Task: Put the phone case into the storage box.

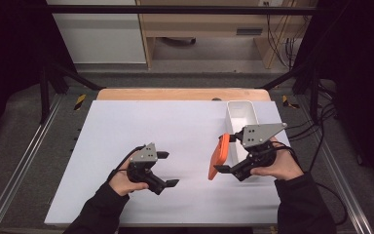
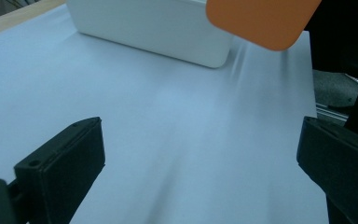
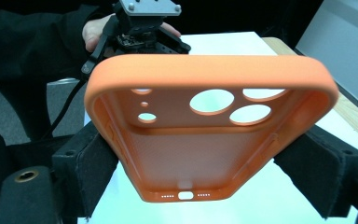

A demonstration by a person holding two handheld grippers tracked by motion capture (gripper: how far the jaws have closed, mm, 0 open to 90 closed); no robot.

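Note:
An orange phone case (image 1: 216,160) hangs on edge above the white table sheet (image 1: 126,126), and my right gripper (image 1: 225,154) is shut on its two long sides. In the right gripper view the case (image 3: 205,135) shows its hollow inside and camera cut-outs, pinched between the black pads (image 3: 91,170) of the right gripper (image 3: 204,173). My left gripper (image 1: 168,169) is held low over the sheet at the left, open, nothing between its jaws. In the left gripper view the left gripper (image 2: 200,156) looks across bare sheet toward the case (image 2: 261,21).
A long white bin (image 1: 242,116) stands at the back right of the sheet, just behind the held case; its rounded wall (image 2: 154,28) faces the left gripper. A wooden table edge (image 1: 182,94) runs behind the sheet. Metal rails flank the table.

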